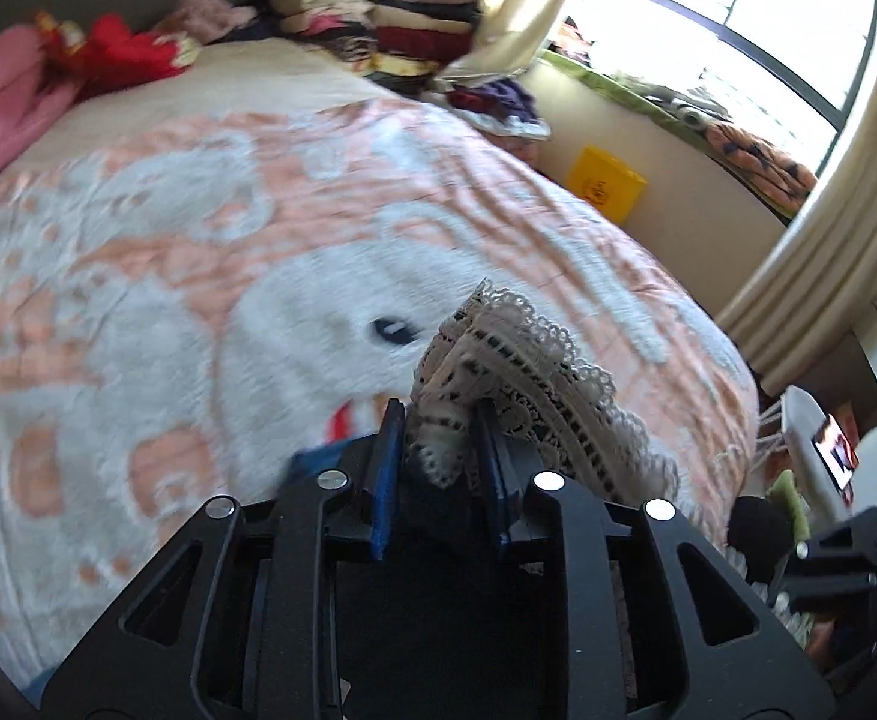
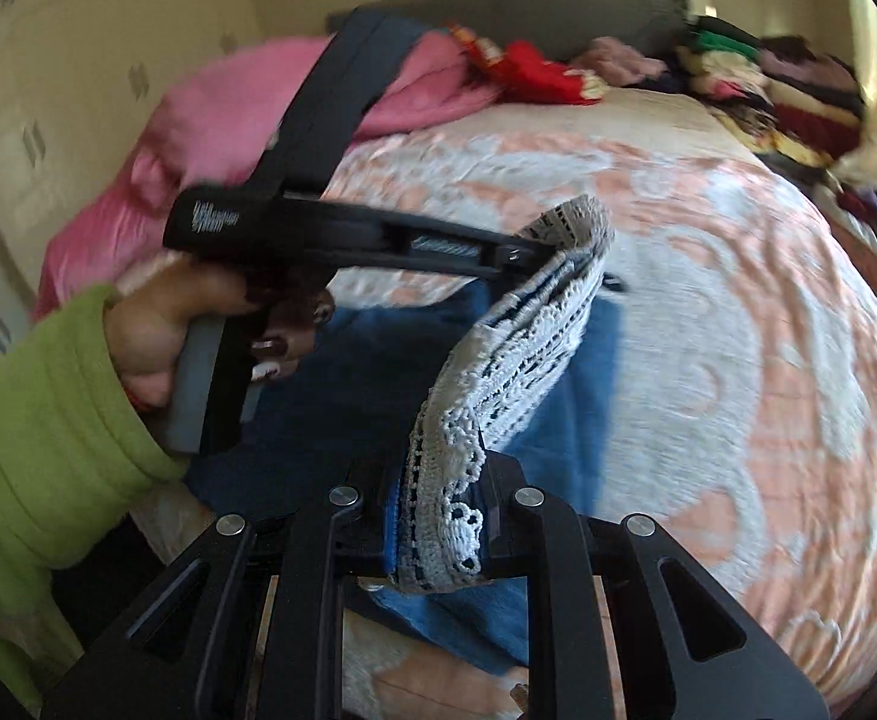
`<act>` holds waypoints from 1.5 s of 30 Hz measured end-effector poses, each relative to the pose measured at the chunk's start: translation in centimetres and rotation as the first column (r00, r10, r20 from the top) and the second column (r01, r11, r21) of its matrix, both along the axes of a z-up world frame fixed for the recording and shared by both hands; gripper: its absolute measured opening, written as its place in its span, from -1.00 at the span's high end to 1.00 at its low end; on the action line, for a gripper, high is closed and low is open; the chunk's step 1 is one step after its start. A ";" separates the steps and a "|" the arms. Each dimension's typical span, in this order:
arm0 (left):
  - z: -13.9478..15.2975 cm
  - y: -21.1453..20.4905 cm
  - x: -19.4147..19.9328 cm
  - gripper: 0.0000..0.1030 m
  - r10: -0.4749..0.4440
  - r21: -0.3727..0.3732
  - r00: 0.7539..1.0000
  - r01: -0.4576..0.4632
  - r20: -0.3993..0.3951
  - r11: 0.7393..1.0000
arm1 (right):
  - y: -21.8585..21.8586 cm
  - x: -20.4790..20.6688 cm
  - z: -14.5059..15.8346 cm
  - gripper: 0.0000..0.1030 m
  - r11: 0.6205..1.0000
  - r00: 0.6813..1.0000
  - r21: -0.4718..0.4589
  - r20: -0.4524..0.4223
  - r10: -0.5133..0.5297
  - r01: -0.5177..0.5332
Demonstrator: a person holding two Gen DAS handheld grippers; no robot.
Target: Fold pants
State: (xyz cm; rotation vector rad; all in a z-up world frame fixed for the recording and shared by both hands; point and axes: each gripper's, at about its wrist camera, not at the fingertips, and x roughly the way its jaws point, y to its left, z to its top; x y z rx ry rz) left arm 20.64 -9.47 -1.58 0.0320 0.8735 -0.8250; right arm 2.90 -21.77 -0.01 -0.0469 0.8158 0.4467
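Tools (image 1: 438,420) (image 2: 438,510) clamping lace-hemmed pants (image 2: 534,324) above peach-white bedspread (image 1: 138,276).

Sunlit bedroom: bright window (image 1: 738,6), cream curtains (image 1: 828,252), bed (image 1: 138,276) under peach-and-white blanket, stacked clothes (image 1: 378,12).

A bed (image 1: 138,276) under a peach-and-white blanket (image 2: 708,300) bears stacked clothes (image 1: 378,18).

1. Left wrist view looks steeply down, close over the bed (image 1: 138,276), toward the window (image 1: 738,18).
2. Right wrist view faces the far headboard (image 2: 528,6).
3. Both share the clothes pile (image 1: 390,18).
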 end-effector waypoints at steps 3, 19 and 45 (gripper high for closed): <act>-0.9 3.0 0.4 0.64 0.104 0.048 0.994 -0.105 0.024 0.993 | 3.1 0.0 -1.4 0.63 0.997 0.998 -0.057 -0.016 0.060 -0.061; -1.4 13.0 -1.7 0.32 0.246 -0.202 0.950 -0.284 -0.194 0.937 | 4.3 -4.0 -2.1 -0.01 0.967 0.977 -0.148 0.023 0.213 -0.208; -1.2 7.8 -6.0 0.59 0.273 0.042 0.961 -0.272 -0.037 0.961 | 2.7 -2.1 -2.7 0.19 0.986 0.987 -0.071 0.044 0.155 -0.151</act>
